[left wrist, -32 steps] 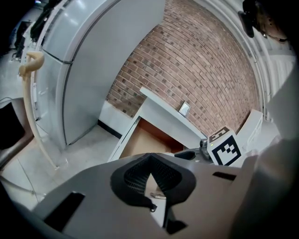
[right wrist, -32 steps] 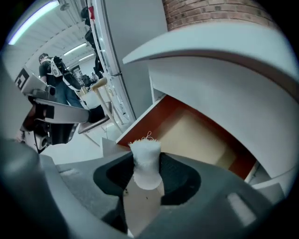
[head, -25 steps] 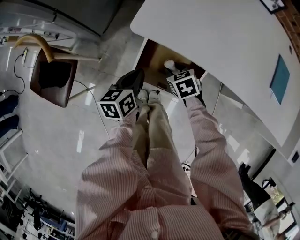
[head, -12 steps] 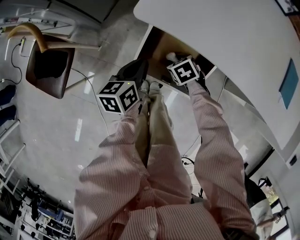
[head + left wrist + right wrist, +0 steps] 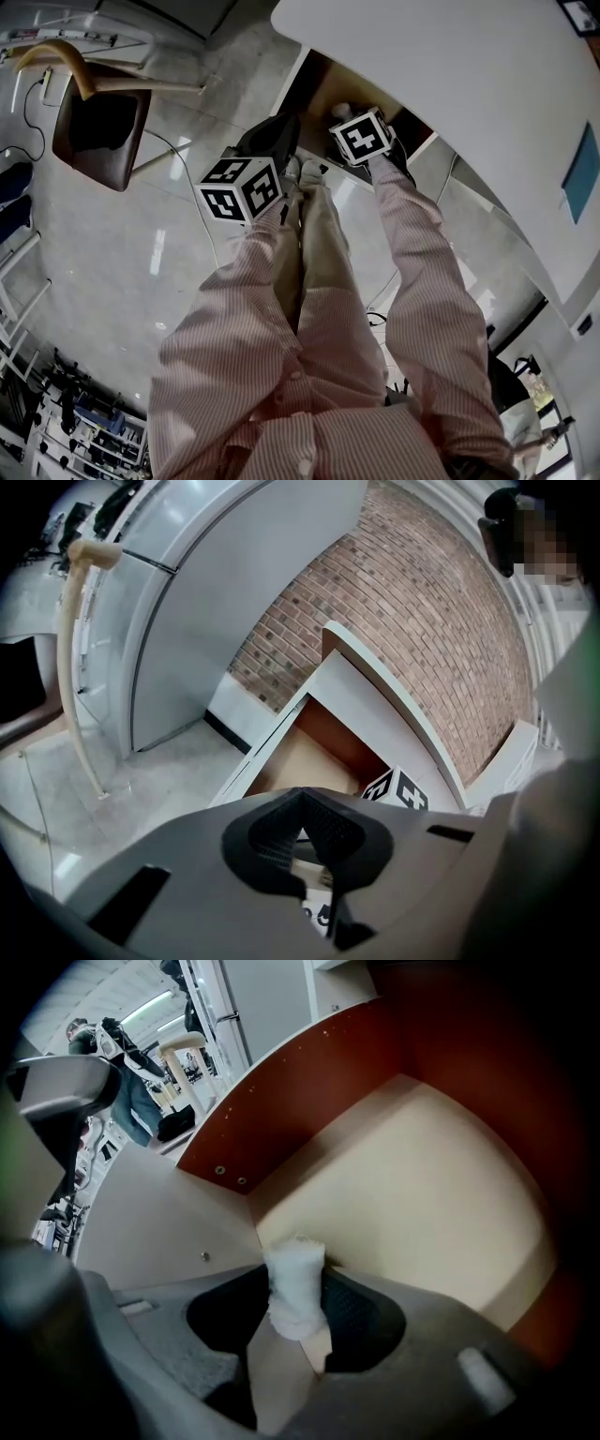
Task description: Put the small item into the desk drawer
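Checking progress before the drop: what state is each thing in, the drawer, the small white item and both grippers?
desk drawer: pulled open, the floor that shows is bare.
small white item: clamped in the right gripper, over the drawer floor.
right gripper: shut on the small white item.
left gripper: shut, empty, held back from the drawer.

White small item [image 5: 295, 1288], tan drawer [image 5: 422, 1176], pink-striped sleeves [image 5: 422, 281], red brick wall [image 5: 422, 602]

Looks bright overall, lit from overhead. Picks up white glare streaks on the glossy floor [image 5: 159, 262]. Bends hard fisheye-style and goes black at the corners in both gripper views. Blurs the near stuff, keeps the drawer [image 5: 422, 1176] softly, evenly lit.
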`<action>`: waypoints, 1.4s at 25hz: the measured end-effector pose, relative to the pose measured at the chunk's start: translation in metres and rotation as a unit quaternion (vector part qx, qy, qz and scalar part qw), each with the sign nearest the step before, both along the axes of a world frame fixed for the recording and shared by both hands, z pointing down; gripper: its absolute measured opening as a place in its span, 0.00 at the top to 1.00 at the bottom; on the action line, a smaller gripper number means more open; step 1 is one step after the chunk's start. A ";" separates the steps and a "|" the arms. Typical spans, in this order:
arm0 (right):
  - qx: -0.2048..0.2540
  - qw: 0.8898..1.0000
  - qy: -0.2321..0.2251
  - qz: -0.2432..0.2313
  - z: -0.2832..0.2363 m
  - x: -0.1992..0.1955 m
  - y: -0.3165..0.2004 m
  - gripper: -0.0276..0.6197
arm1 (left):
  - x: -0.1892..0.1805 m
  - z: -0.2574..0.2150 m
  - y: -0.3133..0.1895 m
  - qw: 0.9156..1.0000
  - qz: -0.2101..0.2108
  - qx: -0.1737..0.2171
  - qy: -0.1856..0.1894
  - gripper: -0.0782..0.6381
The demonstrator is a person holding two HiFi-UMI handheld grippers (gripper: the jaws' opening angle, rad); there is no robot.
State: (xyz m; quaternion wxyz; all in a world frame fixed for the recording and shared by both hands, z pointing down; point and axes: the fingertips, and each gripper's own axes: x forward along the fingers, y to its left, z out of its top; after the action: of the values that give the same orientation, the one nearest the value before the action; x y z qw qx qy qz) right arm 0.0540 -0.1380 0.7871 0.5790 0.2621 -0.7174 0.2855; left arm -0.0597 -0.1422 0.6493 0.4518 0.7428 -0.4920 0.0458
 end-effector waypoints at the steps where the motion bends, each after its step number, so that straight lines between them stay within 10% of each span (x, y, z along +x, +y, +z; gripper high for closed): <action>1: 0.019 0.999 -0.028 -0.008 -0.003 -0.013 -0.007 0.70 | 0.000 0.000 0.000 1.000 0.000 -0.001 -0.001 0.89; 28: 0.051 0.994 -0.081 0.045 -0.033 -0.023 -0.016 0.67 | 0.001 -0.022 0.008 1.000 0.008 -0.006 -0.017 0.89; 35: 0.078 0.991 -0.087 0.057 -0.076 -0.022 -0.012 0.82 | 0.002 -0.050 0.016 1.000 0.016 0.005 -0.021 0.89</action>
State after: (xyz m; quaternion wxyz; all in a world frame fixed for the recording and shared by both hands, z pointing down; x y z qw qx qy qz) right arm 0.0318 -0.1496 0.7108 0.4746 0.3212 -0.7691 0.2830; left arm -0.0577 -0.1263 0.5995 0.4367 0.7521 -0.4891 0.0659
